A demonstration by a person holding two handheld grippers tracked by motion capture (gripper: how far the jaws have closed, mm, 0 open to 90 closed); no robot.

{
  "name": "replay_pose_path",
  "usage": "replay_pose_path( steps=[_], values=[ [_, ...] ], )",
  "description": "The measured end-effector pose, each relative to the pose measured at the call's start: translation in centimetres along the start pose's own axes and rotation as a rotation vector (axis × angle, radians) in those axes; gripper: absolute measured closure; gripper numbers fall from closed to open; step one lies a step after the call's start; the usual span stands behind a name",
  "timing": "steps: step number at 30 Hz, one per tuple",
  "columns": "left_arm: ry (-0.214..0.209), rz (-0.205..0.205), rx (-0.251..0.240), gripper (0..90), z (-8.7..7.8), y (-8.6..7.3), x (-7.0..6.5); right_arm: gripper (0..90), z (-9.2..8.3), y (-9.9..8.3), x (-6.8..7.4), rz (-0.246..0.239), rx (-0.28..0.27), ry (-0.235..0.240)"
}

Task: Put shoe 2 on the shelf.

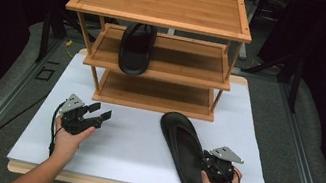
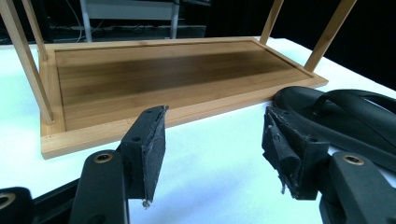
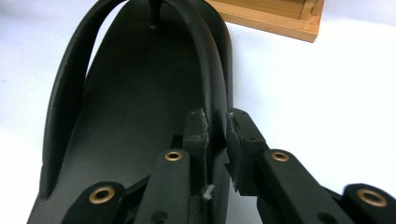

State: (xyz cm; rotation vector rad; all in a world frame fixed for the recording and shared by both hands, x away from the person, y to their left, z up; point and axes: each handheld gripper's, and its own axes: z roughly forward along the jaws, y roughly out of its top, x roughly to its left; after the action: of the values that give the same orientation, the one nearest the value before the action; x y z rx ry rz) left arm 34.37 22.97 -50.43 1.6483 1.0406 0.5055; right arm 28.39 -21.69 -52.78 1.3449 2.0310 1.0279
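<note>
White-topped bench (image 1: 141,143) against a dark room, black flip-flop (image 1: 184,148) lying flat before the bamboo shoe rack (image 1: 159,45), matte textured sole, Y-shaped thong strap, right gripper (image 3: 216,135) fingers pinching its heel-side rim, left gripper (image 1: 99,112) fingers spread, nothing between.

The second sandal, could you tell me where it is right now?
High view: the second sandal lies on the rack's middle shelf, left of centre.
</note>
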Motion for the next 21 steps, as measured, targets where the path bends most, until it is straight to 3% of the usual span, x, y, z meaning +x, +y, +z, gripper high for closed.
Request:
replay_pose_path(
  steps=[4,9,18,21],
  values=[
    [0.003,-0.004,0.001,39.8,0.04,-0.01,0.16,81.0,-0.03,0.10,-0.25,0.015,0.005,0.017],
    [0.002,-0.008,0.005,39.9,0.10,-0.05,0.25,83.4,-0.05,0.27,-0.29,-0.003,-0.005,-0.007],
    [0.010,-0.011,0.003,40.2,0.10,-0.06,0.44,84.8,-0.40,0.64,0.07,-0.010,-0.017,0.023],
    [0.017,-0.009,0.004,40.4,0.07,-0.05,0.58,84.9,-0.53,0.78,0.34,-0.013,-0.052,0.030]
  ],
)
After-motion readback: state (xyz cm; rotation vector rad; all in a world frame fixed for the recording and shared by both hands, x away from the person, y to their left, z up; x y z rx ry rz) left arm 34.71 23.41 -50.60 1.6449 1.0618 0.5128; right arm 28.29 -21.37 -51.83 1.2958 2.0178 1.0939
